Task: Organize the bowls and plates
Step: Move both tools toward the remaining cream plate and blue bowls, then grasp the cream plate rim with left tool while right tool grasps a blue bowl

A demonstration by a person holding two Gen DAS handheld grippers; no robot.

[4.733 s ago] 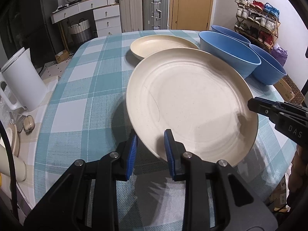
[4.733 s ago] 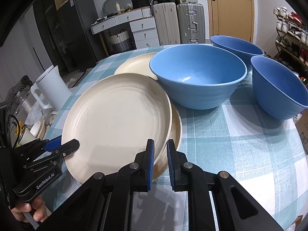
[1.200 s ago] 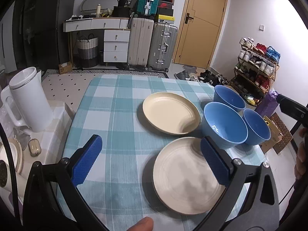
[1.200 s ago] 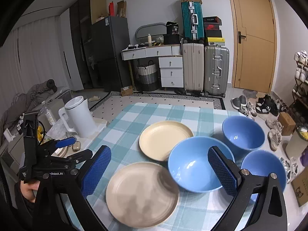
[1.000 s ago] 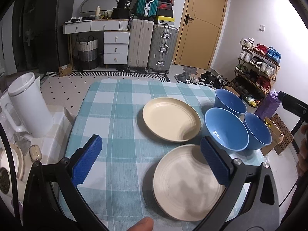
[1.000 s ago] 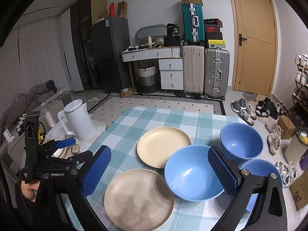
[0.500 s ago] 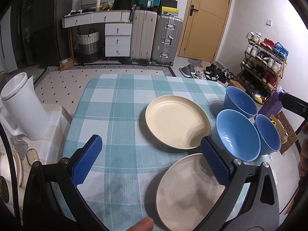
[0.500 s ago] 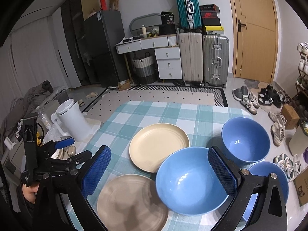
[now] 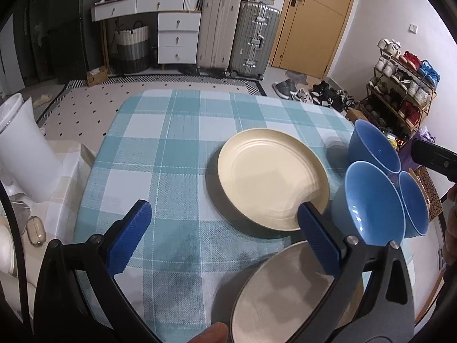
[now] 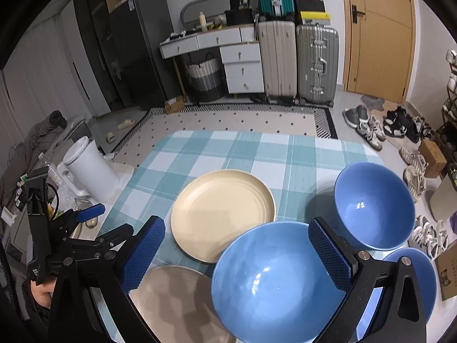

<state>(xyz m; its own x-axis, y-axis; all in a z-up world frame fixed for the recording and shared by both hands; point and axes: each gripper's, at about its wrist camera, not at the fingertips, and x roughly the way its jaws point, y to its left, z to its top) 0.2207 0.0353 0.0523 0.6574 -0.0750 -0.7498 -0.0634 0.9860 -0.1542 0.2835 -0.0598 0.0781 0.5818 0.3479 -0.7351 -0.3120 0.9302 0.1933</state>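
Your backdrop: checked tablecloth (image 9: 177, 154), white kettle (image 10: 91, 168) left of it, two suitcases (image 10: 297, 63) by the wooden door (image 10: 380, 34), shoe rack (image 9: 400, 85) far right.

The bench (image 9: 160, 154) is covered with a cloth in teal and white checks. Five dishes lie directly on it. One cream plate (image 9: 271, 177) sits near the middle, and a second cream plate (image 9: 282, 294), in shadow, lies at the near edge, close to the first one. On the right side stand three blue bowls: a far bowl (image 10: 374, 203), a big near bowl (image 10: 274, 280) just beside the plates, and a third bowl (image 10: 420, 274) at the right edge. The left half of the cloth is bare.
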